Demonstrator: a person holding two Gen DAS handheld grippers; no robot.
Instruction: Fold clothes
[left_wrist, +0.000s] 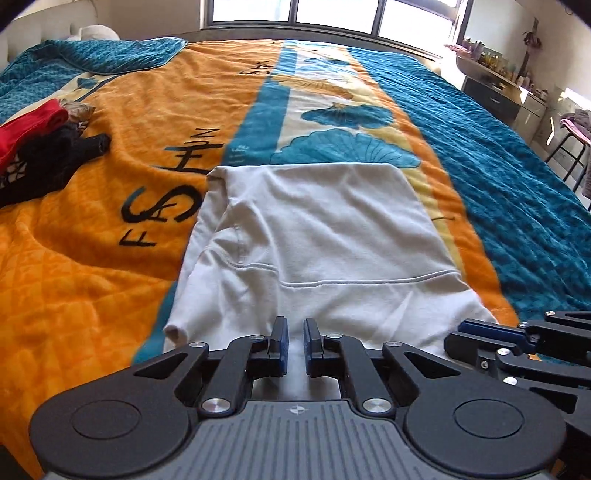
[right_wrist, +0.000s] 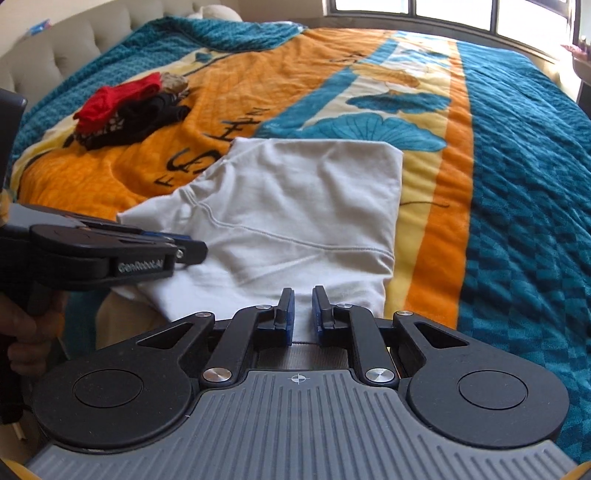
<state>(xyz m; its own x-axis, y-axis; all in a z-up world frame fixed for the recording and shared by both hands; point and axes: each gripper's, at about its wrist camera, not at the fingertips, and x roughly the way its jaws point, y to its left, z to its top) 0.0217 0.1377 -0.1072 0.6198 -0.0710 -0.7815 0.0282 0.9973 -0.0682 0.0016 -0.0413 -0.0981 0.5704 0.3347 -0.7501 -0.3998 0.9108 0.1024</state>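
Observation:
A white garment (left_wrist: 314, 229) (right_wrist: 295, 206) lies partly folded on the bed, with a stitched seam running across it. My left gripper (left_wrist: 295, 332) is shut on its near edge, and a strip of white cloth shows between the blue pads. In the right wrist view the left gripper (right_wrist: 195, 251) comes in from the left at the garment's near left corner, held by a hand (right_wrist: 29, 332). My right gripper (right_wrist: 303, 306) is shut on the near right part of the hem, with ribbed cloth between its pads. It appears edge-on (left_wrist: 465, 330) in the left wrist view.
An orange, teal and cream blanket (left_wrist: 110, 258) covers the bed. A pile of red (right_wrist: 118, 99) and black clothes (right_wrist: 147, 118) lies at the far left. A tufted headboard (right_wrist: 55, 48) is behind it. A dresser (left_wrist: 498, 96) and a stool (left_wrist: 569, 144) stand at the right, windows beyond.

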